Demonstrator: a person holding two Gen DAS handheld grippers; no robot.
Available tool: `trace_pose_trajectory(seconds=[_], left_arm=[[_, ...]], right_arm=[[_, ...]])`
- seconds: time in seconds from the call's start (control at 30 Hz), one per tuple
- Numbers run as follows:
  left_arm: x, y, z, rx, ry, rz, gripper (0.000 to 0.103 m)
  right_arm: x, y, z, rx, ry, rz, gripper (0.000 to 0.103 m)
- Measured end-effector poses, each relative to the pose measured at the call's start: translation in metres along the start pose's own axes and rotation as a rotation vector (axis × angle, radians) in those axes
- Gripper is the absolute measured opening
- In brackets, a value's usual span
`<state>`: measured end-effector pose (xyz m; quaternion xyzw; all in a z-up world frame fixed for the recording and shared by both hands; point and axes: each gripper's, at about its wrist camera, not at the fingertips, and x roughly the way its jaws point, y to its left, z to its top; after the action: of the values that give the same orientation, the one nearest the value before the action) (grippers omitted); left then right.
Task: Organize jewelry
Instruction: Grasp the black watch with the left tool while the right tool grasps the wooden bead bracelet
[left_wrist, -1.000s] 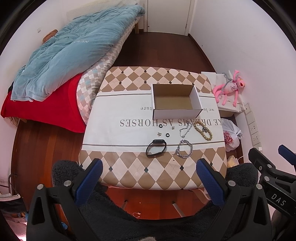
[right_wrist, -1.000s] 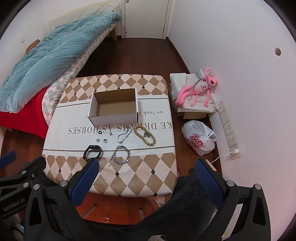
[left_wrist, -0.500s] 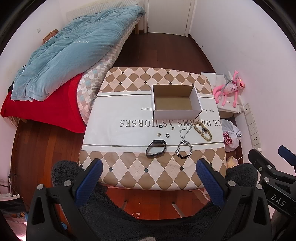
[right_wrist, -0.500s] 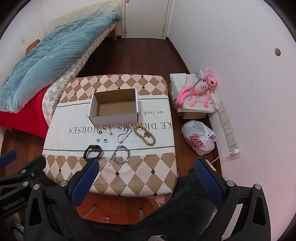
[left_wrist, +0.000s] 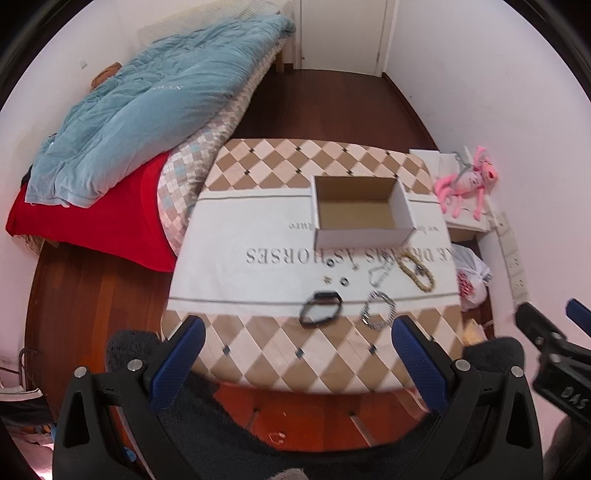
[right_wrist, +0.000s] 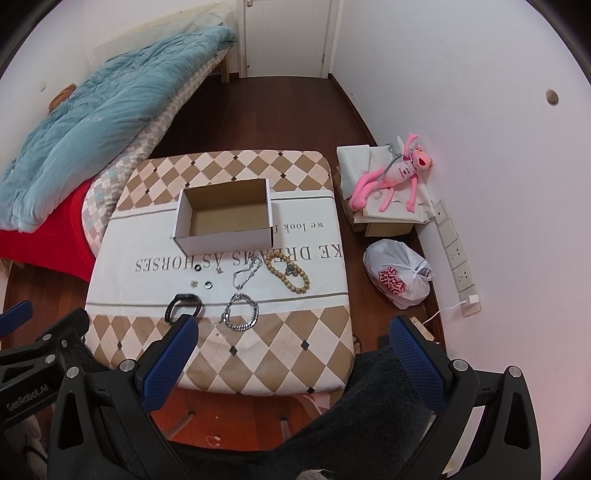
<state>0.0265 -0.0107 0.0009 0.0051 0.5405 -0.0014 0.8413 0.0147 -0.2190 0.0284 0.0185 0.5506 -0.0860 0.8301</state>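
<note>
An open, empty cardboard box (left_wrist: 360, 213) (right_wrist: 225, 218) stands on the clothed table (left_wrist: 258, 236) (right_wrist: 147, 236). In front of it lie a black band (left_wrist: 320, 309) (right_wrist: 183, 306), a silver chain bracelet (left_wrist: 379, 309) (right_wrist: 240, 312), a thinner silver chain (left_wrist: 378, 274) (right_wrist: 246, 274), a wooden bead bracelet (left_wrist: 416, 272) (right_wrist: 287, 272) and small rings and studs (left_wrist: 344, 281) (right_wrist: 208, 284). My left gripper (left_wrist: 297, 354) and right gripper (right_wrist: 291, 354) hover open above the table's near edge, holding nothing.
A bed with a teal duvet (left_wrist: 147, 103) and red blanket (left_wrist: 107, 218) borders the table's left. A pink plush toy (right_wrist: 395, 173) on a low box and a white plastic bag (right_wrist: 400, 277) sit by the right wall. Dark fleece-clad legs (right_wrist: 351, 424) lie below.
Both grippers have moved forward and lower toward the table, so the jewelry now sits closer to the fingertips. Nothing on the table has shifted.
</note>
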Motion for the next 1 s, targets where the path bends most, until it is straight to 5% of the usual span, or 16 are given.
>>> trace_pose_trajectory(seconds=[0.3, 0.4, 0.53, 0.77, 1.0], left_arm=[[0.103, 0.012, 0.017, 0.007, 0.102, 0.048, 0.102], [0.140, 0.014, 0.012, 0.015, 0.157, 0.037, 0.102], [0.182, 0.014, 0.002, 0.020, 0.236, 0.014, 0.081], [0.237, 0.010, -0.008, 0.051, 0.321, -0.005, 0.077], [0.263, 0.007, -0.016, 0.087, 0.359, -0.031, 0.043]], right_arm=[[0.101, -0.001, 0.008, 0.019, 0.144, -0.004, 0.102], [0.142, 0.002, 0.002, 0.022, 0.201, 0.004, 0.092], [0.184, 0.005, -0.007, 0.041, 0.261, 0.013, 0.089], [0.230, -0.030, -0.005, 0.160, 0.286, -0.016, 0.085], [0.265, -0.057, 0.009, 0.233, 0.290, 0.010, 0.075]])
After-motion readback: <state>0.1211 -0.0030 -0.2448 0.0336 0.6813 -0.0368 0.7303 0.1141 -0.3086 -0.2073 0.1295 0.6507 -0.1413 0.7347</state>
